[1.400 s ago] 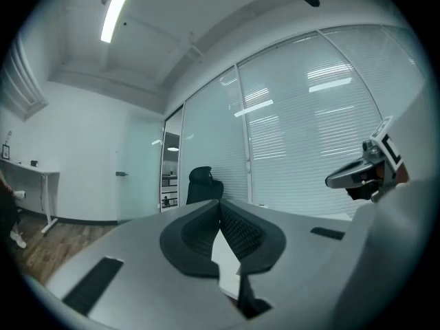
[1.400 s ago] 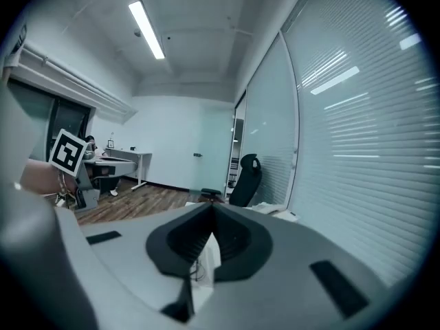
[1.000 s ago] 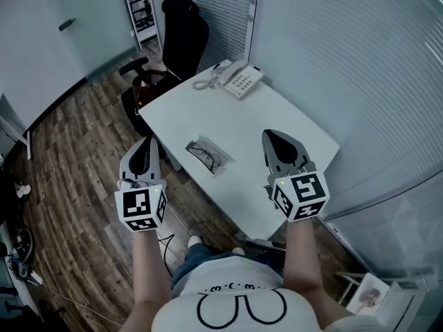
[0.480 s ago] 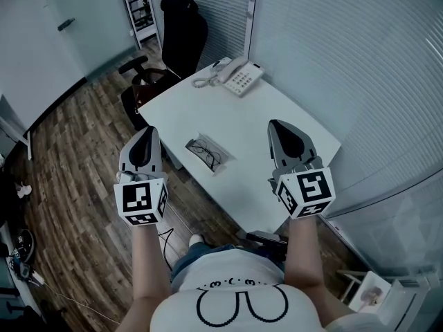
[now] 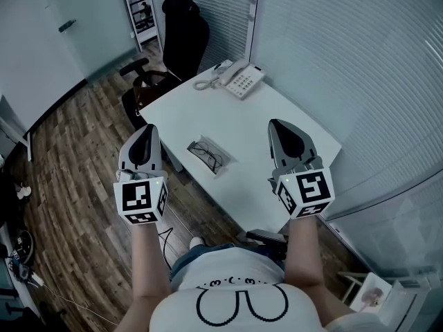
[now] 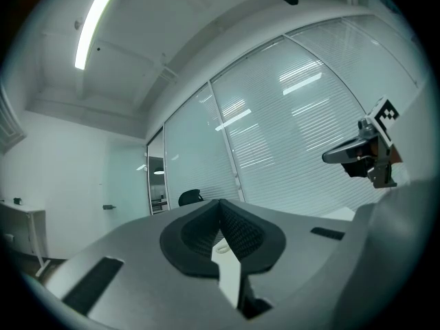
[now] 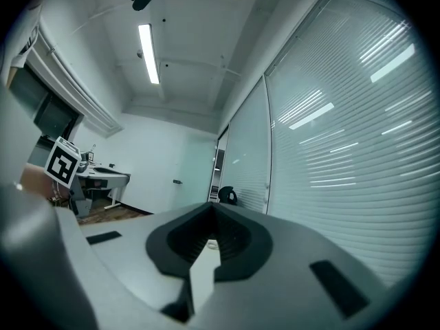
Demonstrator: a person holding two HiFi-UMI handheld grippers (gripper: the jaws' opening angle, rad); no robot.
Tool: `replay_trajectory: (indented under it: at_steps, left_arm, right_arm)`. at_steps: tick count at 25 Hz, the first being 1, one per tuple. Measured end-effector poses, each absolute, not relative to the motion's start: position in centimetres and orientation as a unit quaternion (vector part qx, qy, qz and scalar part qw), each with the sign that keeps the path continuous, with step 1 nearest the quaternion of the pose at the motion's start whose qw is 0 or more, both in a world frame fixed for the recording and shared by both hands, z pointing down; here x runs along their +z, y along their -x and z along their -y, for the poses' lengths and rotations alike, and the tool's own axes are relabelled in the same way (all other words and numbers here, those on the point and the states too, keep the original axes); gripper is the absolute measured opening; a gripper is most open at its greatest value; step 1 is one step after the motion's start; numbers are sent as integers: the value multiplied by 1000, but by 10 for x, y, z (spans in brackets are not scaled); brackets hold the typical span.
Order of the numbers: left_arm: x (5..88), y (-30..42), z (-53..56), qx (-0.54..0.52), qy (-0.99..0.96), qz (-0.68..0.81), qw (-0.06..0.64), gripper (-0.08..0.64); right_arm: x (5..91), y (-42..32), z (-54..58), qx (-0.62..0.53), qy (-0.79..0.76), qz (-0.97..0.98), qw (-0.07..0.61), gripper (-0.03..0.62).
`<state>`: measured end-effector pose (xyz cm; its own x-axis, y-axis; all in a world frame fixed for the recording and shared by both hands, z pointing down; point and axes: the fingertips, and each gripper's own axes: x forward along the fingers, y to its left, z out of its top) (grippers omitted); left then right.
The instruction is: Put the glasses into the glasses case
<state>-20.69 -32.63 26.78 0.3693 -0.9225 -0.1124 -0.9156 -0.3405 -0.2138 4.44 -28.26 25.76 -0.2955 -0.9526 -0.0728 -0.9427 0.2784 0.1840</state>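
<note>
Dark-framed glasses point(image 5: 205, 153) lie unfolded on a pale rectangular glasses case point(image 5: 216, 166) near the front left edge of the white table point(image 5: 263, 116); whether they rest in it or on it I cannot tell. My left gripper point(image 5: 147, 131) hangs left of the table over the floor, jaws shut and empty point(image 6: 220, 203). At the table's right front, my right gripper point(image 5: 279, 126) is held in the air, also shut on nothing point(image 7: 210, 206). Both point level, away from me. The glasses sit between the two grippers, clear of both.
A white desk phone point(image 5: 239, 79) with a coiled cord sits at the table's far end. A black office chair point(image 5: 181, 37) stands behind the table. A glass wall with blinds point(image 5: 346, 54) runs along the right. Wood floor point(image 5: 76, 158) lies to the left.
Both grippers have drifted slightly forward, away from me. The glasses and case have not moved.
</note>
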Motion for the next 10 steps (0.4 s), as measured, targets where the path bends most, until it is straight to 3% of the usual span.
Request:
replay_trajectory:
  at_steps: [10]
  left_arm:
    - [272,211,332,-15,820,-560,117,17]
  right_arm:
    - [261,-37,284,-100,-592,799,32,11]
